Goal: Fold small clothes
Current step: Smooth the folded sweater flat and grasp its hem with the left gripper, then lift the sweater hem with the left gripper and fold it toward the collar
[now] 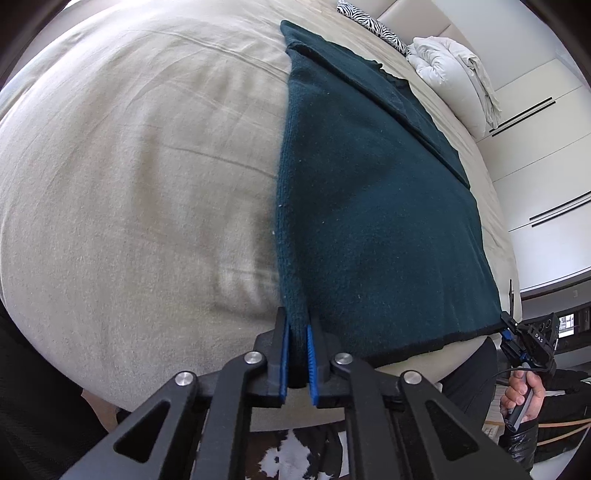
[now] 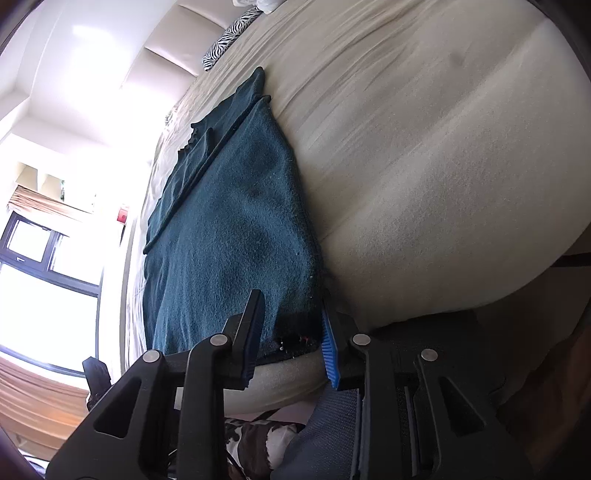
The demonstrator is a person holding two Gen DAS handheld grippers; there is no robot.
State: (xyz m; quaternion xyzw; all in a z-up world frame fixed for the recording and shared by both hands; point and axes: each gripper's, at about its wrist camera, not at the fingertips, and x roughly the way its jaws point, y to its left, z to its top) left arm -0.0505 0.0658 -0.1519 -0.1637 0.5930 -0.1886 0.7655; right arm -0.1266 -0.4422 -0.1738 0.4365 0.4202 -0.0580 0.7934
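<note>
A dark teal knitted garment (image 1: 369,203) lies flat on the beige bed sheet (image 1: 129,184), its hem along the near edge of the bed. My left gripper (image 1: 295,332) is shut on the hem's near-left corner, with fabric pinched between the blue pads. At the hem's other corner is my right gripper (image 1: 508,325), held by a hand (image 1: 521,391). In the right wrist view the right gripper (image 2: 291,325) stands partly apart around that corner of the garment (image 2: 229,229). One finger lies over the fabric and the other sits at its edge, and a gap shows between them.
A zebra-print pillow (image 1: 373,26) and a folded white duvet (image 1: 450,74) lie at the bed's far end. White wardrobe doors (image 1: 535,166) stand beyond the bed. A cowhide rug (image 1: 295,458) covers the floor below the near edge. A bright window (image 2: 37,277) is at the left.
</note>
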